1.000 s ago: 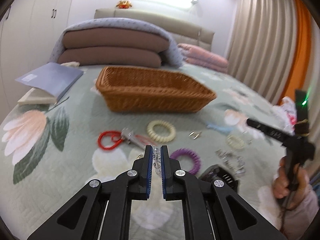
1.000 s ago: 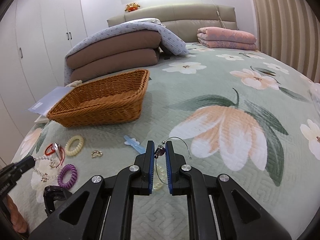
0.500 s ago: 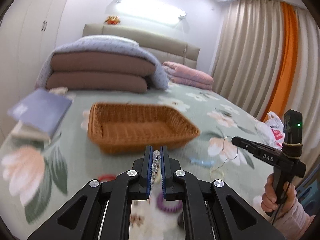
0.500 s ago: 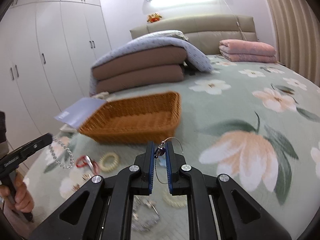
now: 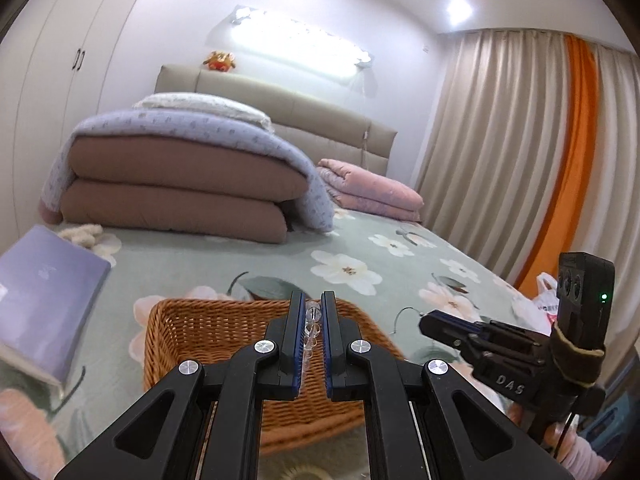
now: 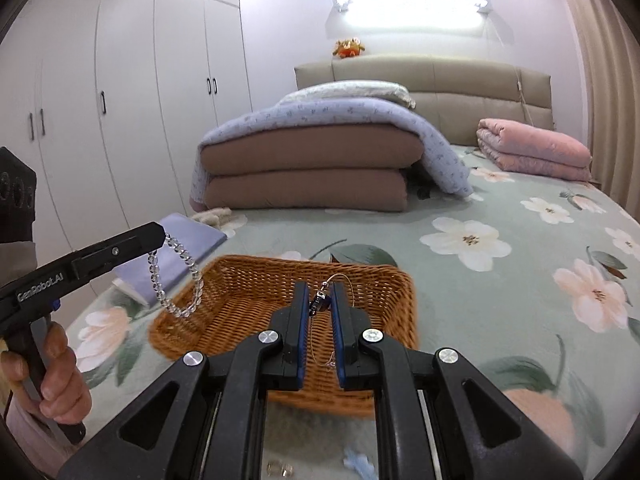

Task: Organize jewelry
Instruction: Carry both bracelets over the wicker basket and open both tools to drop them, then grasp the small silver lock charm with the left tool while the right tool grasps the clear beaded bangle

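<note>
My left gripper (image 5: 312, 304) is shut on a clear bead bracelet (image 5: 311, 328), held above the near edge of the wicker basket (image 5: 224, 328). From the right wrist view the bracelet (image 6: 176, 280) hangs as a loop from the left gripper (image 6: 160, 234) over the basket's left corner. My right gripper (image 6: 319, 292) is shut on a thin wire necklace with a small dark pendant (image 6: 320, 302), held above the basket (image 6: 248, 292). The right gripper (image 5: 428, 322) also shows in the left wrist view, right of the basket.
A lavender book (image 5: 44, 292) lies left of the basket. Folded brown and lilac quilts (image 5: 176, 184) and a pink quilt (image 5: 368, 188) lie farther back on the bed. Small jewelry (image 6: 280, 468) and a light blue piece (image 6: 358, 460) lie on the floral cover below the right gripper.
Both grippers have lifted their pieces off the bed cover and moved forward, from over the scattered jewelry to above the basket.
</note>
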Motion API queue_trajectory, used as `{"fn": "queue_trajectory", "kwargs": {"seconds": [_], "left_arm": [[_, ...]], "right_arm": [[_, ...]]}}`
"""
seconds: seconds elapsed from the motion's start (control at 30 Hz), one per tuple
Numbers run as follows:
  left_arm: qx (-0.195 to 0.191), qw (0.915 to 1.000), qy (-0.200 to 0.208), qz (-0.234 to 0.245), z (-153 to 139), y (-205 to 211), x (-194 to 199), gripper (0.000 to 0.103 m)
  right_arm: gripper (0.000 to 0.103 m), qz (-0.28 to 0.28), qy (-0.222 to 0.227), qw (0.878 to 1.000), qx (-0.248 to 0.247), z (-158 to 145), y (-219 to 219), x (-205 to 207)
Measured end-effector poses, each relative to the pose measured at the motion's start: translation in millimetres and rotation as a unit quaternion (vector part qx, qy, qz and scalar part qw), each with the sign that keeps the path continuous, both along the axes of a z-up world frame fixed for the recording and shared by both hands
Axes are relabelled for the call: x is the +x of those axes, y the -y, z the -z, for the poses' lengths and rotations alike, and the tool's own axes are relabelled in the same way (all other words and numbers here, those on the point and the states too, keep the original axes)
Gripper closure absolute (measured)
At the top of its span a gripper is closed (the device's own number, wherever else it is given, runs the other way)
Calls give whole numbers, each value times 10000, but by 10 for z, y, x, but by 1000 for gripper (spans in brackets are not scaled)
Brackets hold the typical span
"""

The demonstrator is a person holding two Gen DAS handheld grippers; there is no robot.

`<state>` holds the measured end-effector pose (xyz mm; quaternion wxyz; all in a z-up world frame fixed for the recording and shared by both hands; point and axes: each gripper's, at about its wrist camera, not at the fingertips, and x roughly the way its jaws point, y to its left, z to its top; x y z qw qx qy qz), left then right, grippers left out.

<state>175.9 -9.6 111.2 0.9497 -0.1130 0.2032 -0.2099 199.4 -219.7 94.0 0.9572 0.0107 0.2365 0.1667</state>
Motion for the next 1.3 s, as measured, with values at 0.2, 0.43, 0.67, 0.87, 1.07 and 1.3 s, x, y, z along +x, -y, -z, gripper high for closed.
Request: {"fn": "queue_trajectory", "kwargs": {"seconds": [0.2,0.43,0.67,0.87,1.07,1.3], "left_arm": [[230,9984,-499,-99,477,-23,335,96],[441,9961,-744,-156,675,28,420,94],[341,9976,-483,-356,596,-53,313,45],[117,9982,-371,-456,449,-184,102,45],[120,9981,-199,-568,342,-315,-591,45],[165,9953,-467,-837,645,-443,-1432,45]], "right_arm": [[90,37,-544,9980,-320,479,-164,391],[76,-186,-911,9956,67,635,-49,460],[54,-123,-668,9968,416,516,117,350],[54,-46,-530,9979,382,398,116,56],[54,10,-236,9993,296,342,161,-767],[54,115,-145,9995,268,507,119,-1686]]}}
